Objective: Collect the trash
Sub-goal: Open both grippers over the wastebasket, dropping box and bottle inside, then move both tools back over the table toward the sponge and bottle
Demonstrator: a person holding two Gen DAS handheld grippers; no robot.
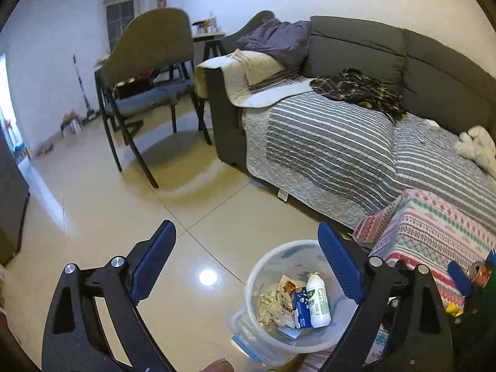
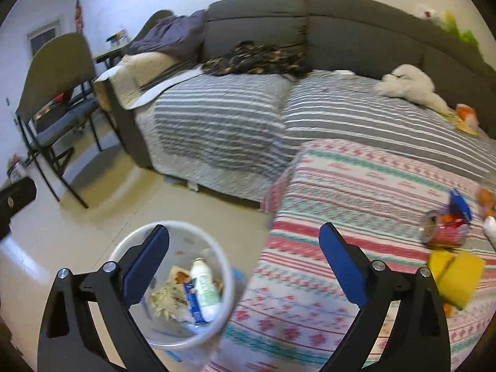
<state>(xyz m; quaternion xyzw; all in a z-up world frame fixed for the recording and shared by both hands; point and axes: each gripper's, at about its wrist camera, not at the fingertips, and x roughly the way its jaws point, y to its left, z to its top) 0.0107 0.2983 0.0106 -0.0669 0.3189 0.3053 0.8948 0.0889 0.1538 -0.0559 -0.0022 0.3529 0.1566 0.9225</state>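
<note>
Here, at lower left of the right wrist view, a bin (image 2: 173,282) is seen holding a white bottle (image 2: 206,291) and wrappers. The right gripper (image 2: 245,266) and left gripper (image 1: 248,266) are spread, empty; more trash (image 2: 446,229) waits at right on the patterned surface (image 2: 356,192).

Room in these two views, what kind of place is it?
Probably a home living room: a grey sofa draped with a striped quilt, a chair on the tiled floor, and a table under a patterned cloth beside a trash bin.
</note>
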